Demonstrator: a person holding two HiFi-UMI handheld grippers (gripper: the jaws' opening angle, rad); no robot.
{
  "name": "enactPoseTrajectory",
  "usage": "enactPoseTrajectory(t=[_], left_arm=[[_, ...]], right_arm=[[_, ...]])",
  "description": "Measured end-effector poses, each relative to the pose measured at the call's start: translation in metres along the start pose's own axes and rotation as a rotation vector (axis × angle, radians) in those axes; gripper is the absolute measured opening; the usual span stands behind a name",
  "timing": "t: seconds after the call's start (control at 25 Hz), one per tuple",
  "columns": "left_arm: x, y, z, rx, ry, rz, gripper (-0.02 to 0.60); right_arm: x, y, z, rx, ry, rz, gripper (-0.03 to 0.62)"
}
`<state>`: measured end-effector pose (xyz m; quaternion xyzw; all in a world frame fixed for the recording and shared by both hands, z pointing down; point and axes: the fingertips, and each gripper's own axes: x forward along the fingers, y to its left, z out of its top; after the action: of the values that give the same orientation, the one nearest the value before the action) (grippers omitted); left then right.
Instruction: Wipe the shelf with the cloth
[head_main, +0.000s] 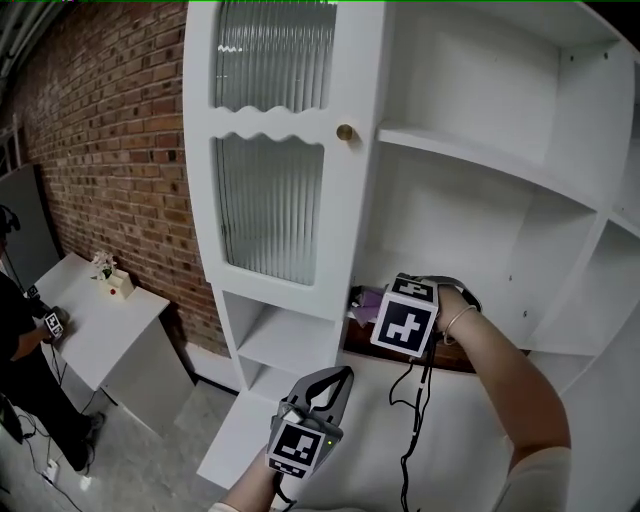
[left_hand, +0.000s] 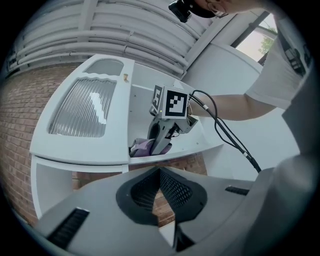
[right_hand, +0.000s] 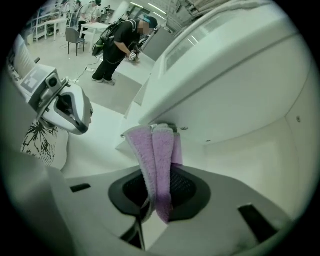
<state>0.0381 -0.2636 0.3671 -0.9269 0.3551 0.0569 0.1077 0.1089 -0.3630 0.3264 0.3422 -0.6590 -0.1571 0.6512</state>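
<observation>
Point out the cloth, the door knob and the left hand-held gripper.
cloth (right_hand: 157, 165), right gripper view, folded middle
door knob (head_main: 345, 132), head view, round face
left hand-held gripper (head_main: 345, 373), head view, closed tips

Cloth (right_hand: 159, 160): lilac terry, folded into hanging layers, pinched in the right gripper's (left_hand: 159, 145) jaws. It sits at the left end of the white shelf (left_hand: 205, 142), probably touching the surface, though contact isn't clear.

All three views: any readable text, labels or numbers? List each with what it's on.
No readable text in any view.
Marker cubes: black-and-white square patterns only, no letters or digits.
Person's white shirt: black graphic print, too blurred to read.
</observation>
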Motion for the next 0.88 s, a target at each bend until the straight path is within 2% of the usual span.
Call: enactPoseTrajectory(t=[0.16, 0.32, 0.48, 0.64, 0.88], left_arm=[[-0.008, -0.009, -0.001, -0.005, -0.003, -0.039, 0.014], [-0.013, -0.021, -0.007, -0.013, 0.011, -0.087, 0.014], [-0.012, -0.023, -0.009, -0.023, 0.018, -0.102, 0.014], [-0.004, -0.028, -0.004, -0.027, -0.006, -0.096, 0.014], [0.036, -0.041, -0.007, -0.044, -0.016, -0.065, 0.014]], right_arm=[[-0.02, 0.021, 0.005, -0.008, -0.003, 0.005, 0.083], [-0.033, 0.045, 0.003, -0.062, -0.002, -0.002, 0.083], [-0.042, 0.046, -0.005, -0.032, -0.013, -0.018, 0.083], [-0.043, 0.015, -0.03, -0.002, -0.003, -0.114, 0.083], [-0.005, -0.073, -0.1, 0.131, 0.019, -0.312, 0.083]])
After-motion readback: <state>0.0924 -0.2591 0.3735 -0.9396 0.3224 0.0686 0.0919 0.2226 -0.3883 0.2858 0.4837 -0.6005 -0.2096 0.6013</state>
